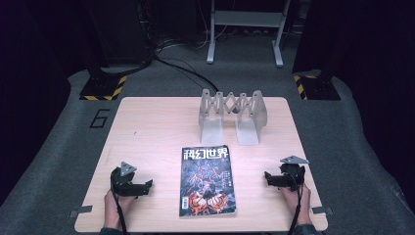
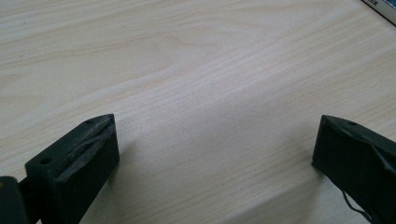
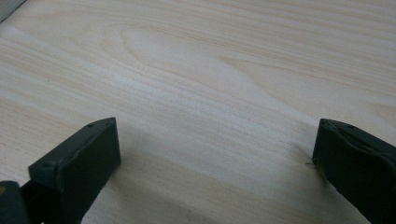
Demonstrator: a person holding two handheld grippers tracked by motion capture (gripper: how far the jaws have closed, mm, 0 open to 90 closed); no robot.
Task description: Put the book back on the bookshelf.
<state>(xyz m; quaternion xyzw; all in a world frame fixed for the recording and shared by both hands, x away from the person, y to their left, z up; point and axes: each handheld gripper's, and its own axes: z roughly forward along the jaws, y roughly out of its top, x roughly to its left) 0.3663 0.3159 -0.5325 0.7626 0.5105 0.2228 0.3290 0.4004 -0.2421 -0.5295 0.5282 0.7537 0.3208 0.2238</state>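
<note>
Two grippers rest low on table (image 1: 147, 127), one each side of magazine (image 1: 207, 181), neither touching it. Left gripper (image 1: 147, 185) and right gripper (image 1: 268, 177): jaws spread wide, nothing between, bare wood ahead in both gripper views. Magazine lies flat, cover up, near front edge, centred between hands, likely so either can reach it. Grey metal rack (image 1: 232, 115) stands behind, empty slots facing magazine, probably its destination.
</note>
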